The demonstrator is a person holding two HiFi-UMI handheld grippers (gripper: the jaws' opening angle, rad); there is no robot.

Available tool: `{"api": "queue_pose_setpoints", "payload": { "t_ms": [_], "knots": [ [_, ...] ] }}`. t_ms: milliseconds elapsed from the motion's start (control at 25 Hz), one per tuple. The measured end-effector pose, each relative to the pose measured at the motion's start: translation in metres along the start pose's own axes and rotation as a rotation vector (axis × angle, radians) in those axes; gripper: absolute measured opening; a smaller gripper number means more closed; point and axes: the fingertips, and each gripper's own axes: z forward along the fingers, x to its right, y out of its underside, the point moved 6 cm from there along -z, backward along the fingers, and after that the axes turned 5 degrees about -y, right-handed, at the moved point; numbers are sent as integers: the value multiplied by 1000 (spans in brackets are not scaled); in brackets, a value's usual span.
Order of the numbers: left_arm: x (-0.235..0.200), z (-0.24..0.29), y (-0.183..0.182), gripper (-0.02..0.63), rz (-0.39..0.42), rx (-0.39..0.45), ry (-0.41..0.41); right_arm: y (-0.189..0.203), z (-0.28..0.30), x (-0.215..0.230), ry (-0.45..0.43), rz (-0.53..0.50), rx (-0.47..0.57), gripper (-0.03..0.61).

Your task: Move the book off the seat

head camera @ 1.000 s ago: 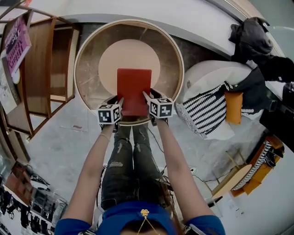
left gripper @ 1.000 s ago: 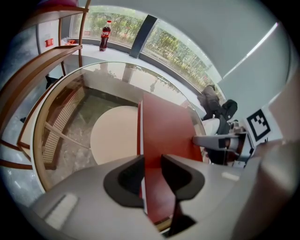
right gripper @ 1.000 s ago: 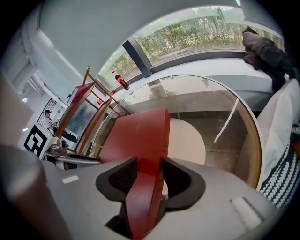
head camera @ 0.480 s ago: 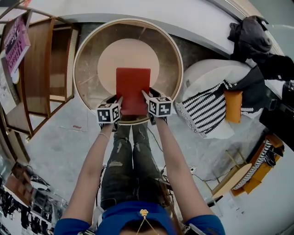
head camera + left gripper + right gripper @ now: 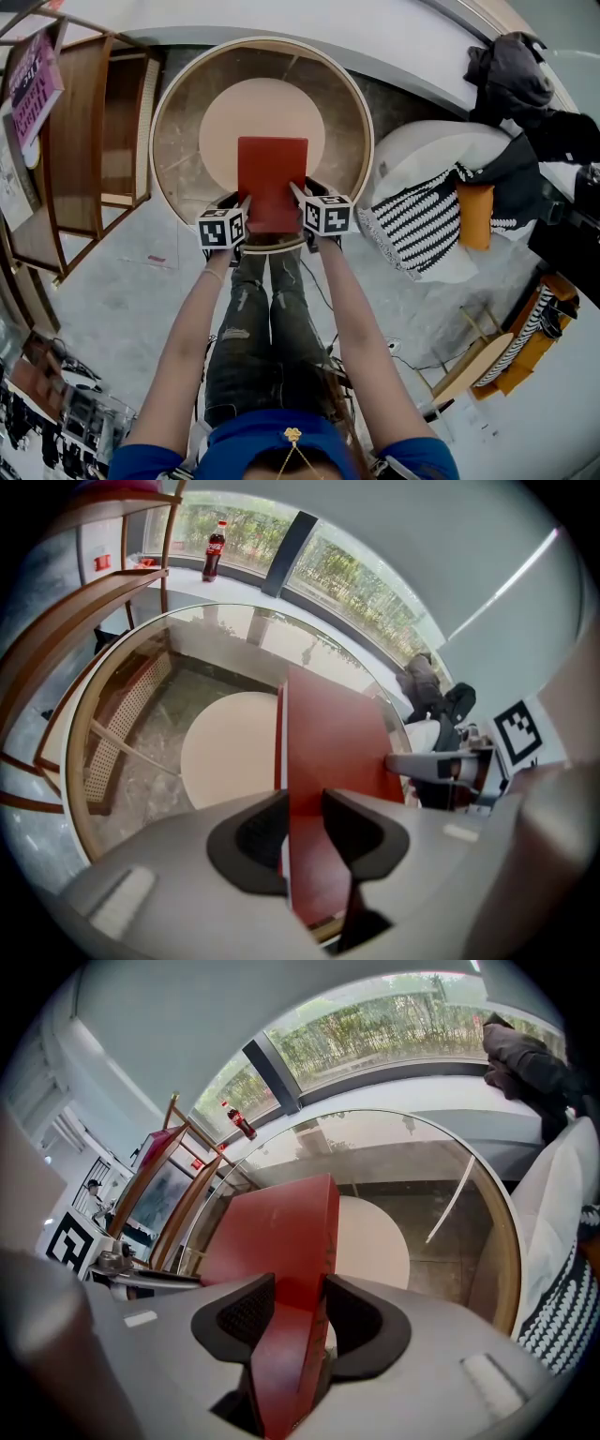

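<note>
A red hardcover book (image 5: 272, 178) is held level over the near part of a round glass-topped table (image 5: 361, 122) with a wooden rim. Under the glass shows a pale round seat (image 5: 225, 117). My left gripper (image 5: 241, 206) is shut on the book's near left edge. My right gripper (image 5: 300, 199) is shut on its near right edge. In the left gripper view the book (image 5: 333, 742) runs out from between the pads of the left gripper (image 5: 305, 829). In the right gripper view the book (image 5: 277, 1227) sits clamped in the right gripper (image 5: 291, 1314).
A wooden rack (image 5: 89, 141) stands to the left. On the right are a white pouf (image 5: 422, 155) with striped cloth (image 5: 422, 230) and dark clothes (image 5: 511, 80). A cola bottle (image 5: 215, 551) stands on the window ledge. The person's legs (image 5: 267, 328) are below the table's near rim.
The book and both grippers have drifted very slightly away from the person. Both grips are unchanged.
</note>
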Motion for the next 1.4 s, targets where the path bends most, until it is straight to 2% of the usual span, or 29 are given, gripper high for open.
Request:
{"api": "queue_pose_setpoints", "payload": {
  "t_ms": [120, 200, 320, 440, 600, 760, 960, 1160, 1400],
  "knots": [
    [-2, -2, 0, 123, -22, 1, -11, 0, -5, 1, 23, -19, -4, 189],
    [-5, -5, 0, 163, -7, 7, -40, -1, -12, 2, 45, -46, -5, 189],
    [-5, -15, -3, 167, 17, 26, -69, -2, -24, -1, 59, -78, -3, 187],
    [6, -30, -6, 164, 33, 43, -54, -3, -39, -12, 52, -129, -14, 163],
    [30, -56, -11, 101, 62, 68, -19, -6, -64, -37, 10, -227, -40, 93],
    [56, -89, -17, 2, 90, 123, 6, -13, -95, -58, -23, -306, -24, 17],
    [83, -132, -13, 2, 104, 178, 27, -20, -140, -89, -121, -369, 30, 0],
    [106, -178, -19, 2, 112, 269, 61, -44, -180, -121, -221, -474, 95, 0],
    [141, -231, -10, 2, 141, 363, 101, -48, -235, -165, -361, -633, 126, 0]
  ]
}}
